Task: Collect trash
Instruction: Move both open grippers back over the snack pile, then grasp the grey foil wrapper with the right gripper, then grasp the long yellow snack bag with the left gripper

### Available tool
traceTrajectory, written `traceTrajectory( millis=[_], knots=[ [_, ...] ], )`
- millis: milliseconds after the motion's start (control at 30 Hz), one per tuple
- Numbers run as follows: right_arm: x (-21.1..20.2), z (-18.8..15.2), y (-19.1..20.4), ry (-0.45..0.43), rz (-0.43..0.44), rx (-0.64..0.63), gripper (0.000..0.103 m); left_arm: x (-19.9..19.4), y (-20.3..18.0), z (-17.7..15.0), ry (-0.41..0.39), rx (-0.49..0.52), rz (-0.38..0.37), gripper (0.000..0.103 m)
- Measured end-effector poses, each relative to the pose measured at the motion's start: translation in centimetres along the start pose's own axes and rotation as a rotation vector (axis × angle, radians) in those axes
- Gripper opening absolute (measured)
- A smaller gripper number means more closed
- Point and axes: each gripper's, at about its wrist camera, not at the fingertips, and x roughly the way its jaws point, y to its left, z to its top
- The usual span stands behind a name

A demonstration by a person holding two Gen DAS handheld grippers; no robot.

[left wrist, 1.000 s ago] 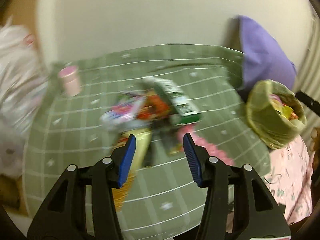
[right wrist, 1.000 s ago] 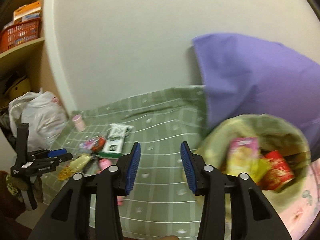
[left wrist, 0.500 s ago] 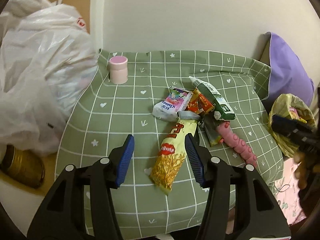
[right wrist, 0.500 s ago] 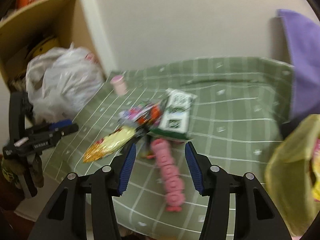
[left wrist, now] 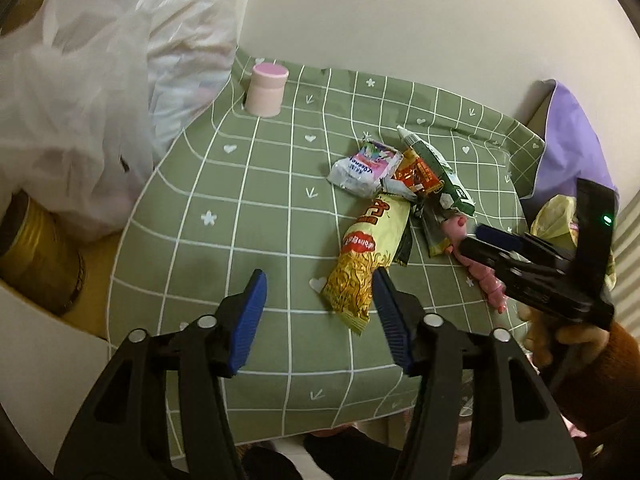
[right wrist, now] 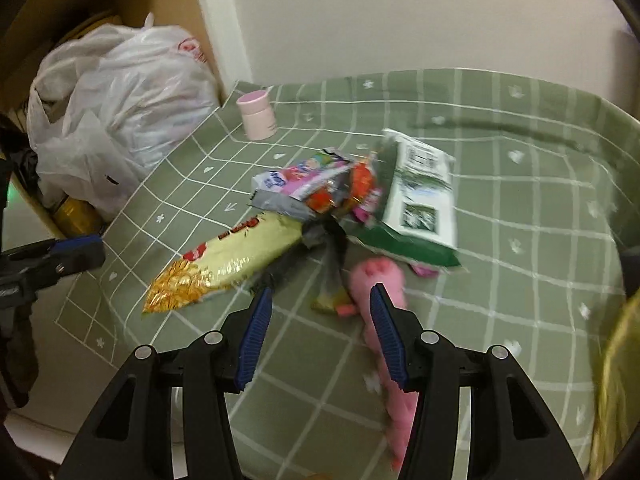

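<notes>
The left gripper [left wrist: 318, 312] is hanging over the green checked cloth [left wrist: 248, 200] with its blue pads [left wrist: 250, 320] spread fairly wide and nothing between them; those jaws have just been opening further. The right gripper [right wrist: 320, 332] is standing about half open and is gripping nothing either, though the pink toy [right wrist: 376, 276] is lying just ahead of its right-hand pad and running back under it.

Moving outward, the trash is sitting in one heap mid-cloth. The long yellow snack packet [left wrist: 366, 256] is the nearest piece to the left gripper: its lower end is lying just off the inner pad, and its long axis is running up and away toward the white wrapper [left wrist: 364, 168], the red wrapper [left wrist: 418, 172] and the green-and-white carton [left wrist: 444, 180]. In the right wrist view the same packet [right wrist: 228, 260] is slanting away to the left, so I judge the left hand better placed for it. The yellow-green trash bag [left wrist: 556, 216] is peeking out behind the right gripper, at the cloth's right edge beside the purple cushion [left wrist: 572, 148]. The pink jar [left wrist: 266, 88] is standing apart at the far corner.

Against a second ago, the right wrist view was looking into the bag; now it is facing the heap
</notes>
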Motion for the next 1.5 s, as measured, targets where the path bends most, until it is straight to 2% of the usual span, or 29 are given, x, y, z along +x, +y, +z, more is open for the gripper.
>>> traceTrajectory(
  millis=[67, 133, 233, 400, 433, 567, 700, 767, 933, 1167, 1267, 1300, 1367, 1433, 1500],
  knots=[
    [1.5, 1.0, 0.4, -0.004, 0.001, -0.009, 0.047, 0.1, 0.3, -0.2, -0.001, -0.013, -0.012, 0.059],
    [3.1, 1.9, 0.5, -0.003, -0.033, -0.026, 0.046, 0.1, 0.4, -0.3, -0.002, -0.012, -0.013, 0.060],
    [5.6, 3.3, -0.1, 0.021, -0.090, -0.026, 0.037, -0.1, 0.5, -0.6, -0.012, 0.012, 0.006, 0.063],
    [7.1, 4.7, -0.5, 0.086, -0.052, -0.032, 0.026, -0.2, 0.1, -1.0, -0.011, 0.038, -0.017, 0.063],
    [6.6, 4.8, -0.3, 0.082, -0.044, -0.041, 0.023, -0.2, 0.0, -1.0, -0.007, 0.041, -0.027, 0.063],
    [2.7, 4.4, -0.4, 0.021, -0.025, -0.025, 0.021, 0.2, -0.3, -1.0, 0.005, 0.050, -0.066, 0.063],
    [-1.2, 3.5, -2.2, -0.042, -0.034, 0.036, 0.021, 1.1, -0.6, -0.5, 0.039, 0.020, -0.147, 0.070],
    [-3.0, 2.5, -3.4, -0.060, -0.047, 0.073, 0.021, 2.0, -1.2, -0.1, 0.066, 0.022, -0.161, 0.070],
    [-5.5, -0.4, -5.9, -0.070, -0.084, 0.151, 0.021, 3.9, -3.0, 1.5, 0.078, 0.048, -0.110, 0.070],
    [-7.9, -4.2, -8.3, -0.072, -0.097, 0.257, 0.021, 9.0, -7.0, 6.3, 0.119, 0.150, -0.041, 0.069],
    [-8.6, -5.5, -8.7, -0.059, -0.094, 0.273, 0.022, 11.7, -8.1, 7.5, 0.164, 0.170, 0.011, 0.065],
    [-8.7, -5.8, -8.7, -0.054, -0.091, 0.277, 0.022, 12.6, -8.2, 7.8, 0.182, 0.169, 0.044, 0.060],
    [-8.9, -6.6, -8.6, -0.046, -0.090, 0.281, 0.022, 13.7, -8.2, 8.1, 0.208, 0.151, 0.060, 0.057],
    [-9.1, -7.1, -8.6, -0.044, -0.089, 0.289, 0.022, 14.1, -8.0, 8.1, 0.226, 0.129, 0.060, 0.045],
    [-9.2, -7.4, -8.8, -0.044, -0.087, 0.306, 0.022, 14.1, -7.9, 8.1, 0.245, 0.118, 0.058, 0.037]
  ],
)
